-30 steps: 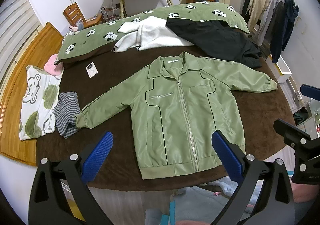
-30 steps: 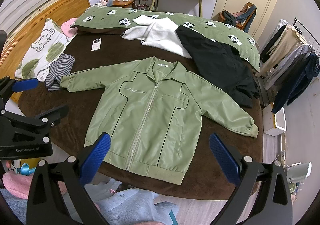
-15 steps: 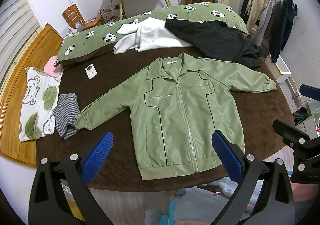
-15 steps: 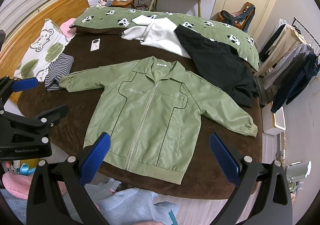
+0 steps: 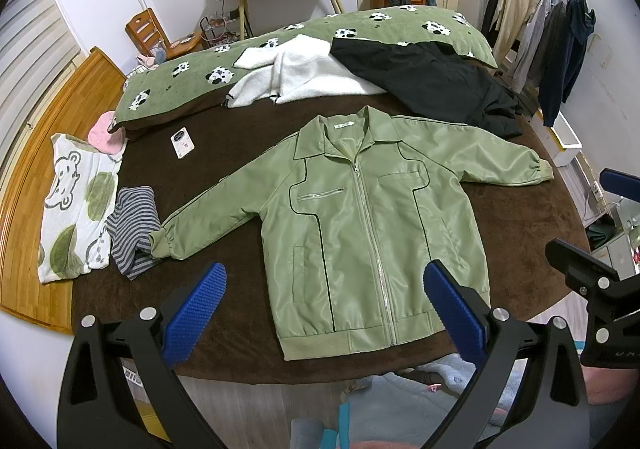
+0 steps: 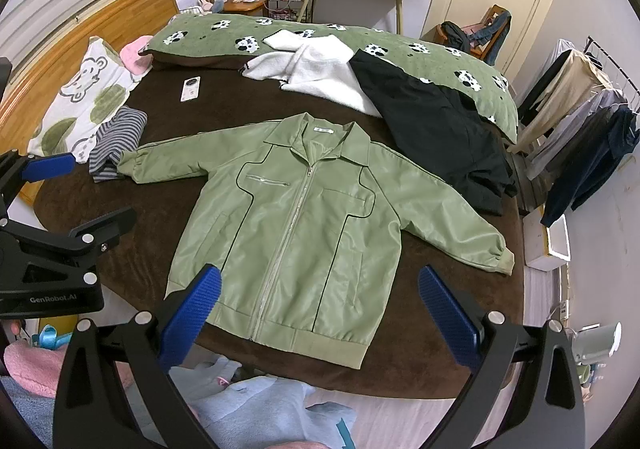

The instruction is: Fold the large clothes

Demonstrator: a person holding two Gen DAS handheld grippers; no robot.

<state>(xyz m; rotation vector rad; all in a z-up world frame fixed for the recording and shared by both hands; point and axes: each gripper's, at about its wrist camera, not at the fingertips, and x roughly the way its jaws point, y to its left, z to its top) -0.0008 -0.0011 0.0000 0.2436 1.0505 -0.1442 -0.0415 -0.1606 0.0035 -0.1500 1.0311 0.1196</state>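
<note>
A light green zip-up jacket (image 5: 360,225) (image 6: 296,233) lies flat and face up on the brown bed cover (image 5: 240,137), both sleeves spread out to the sides. My left gripper (image 5: 324,313) hovers open above the jacket's hem near the bed's foot, nothing between its blue pads. My right gripper (image 6: 316,313) is open too, held over the hem and empty. Each gripper shows at the edge of the other's view.
A white fleece garment (image 5: 304,77) and a black jacket (image 5: 432,89) lie behind the green jacket, on a green panda-print duvet (image 5: 360,33). A striped garment (image 5: 132,229), a bear-print pillow (image 5: 76,205) and a card (image 5: 182,141) lie left. Clothes rack (image 6: 580,121) stands right.
Both views have shifted only slightly; the jacket lies as before and both grippers stay open.
</note>
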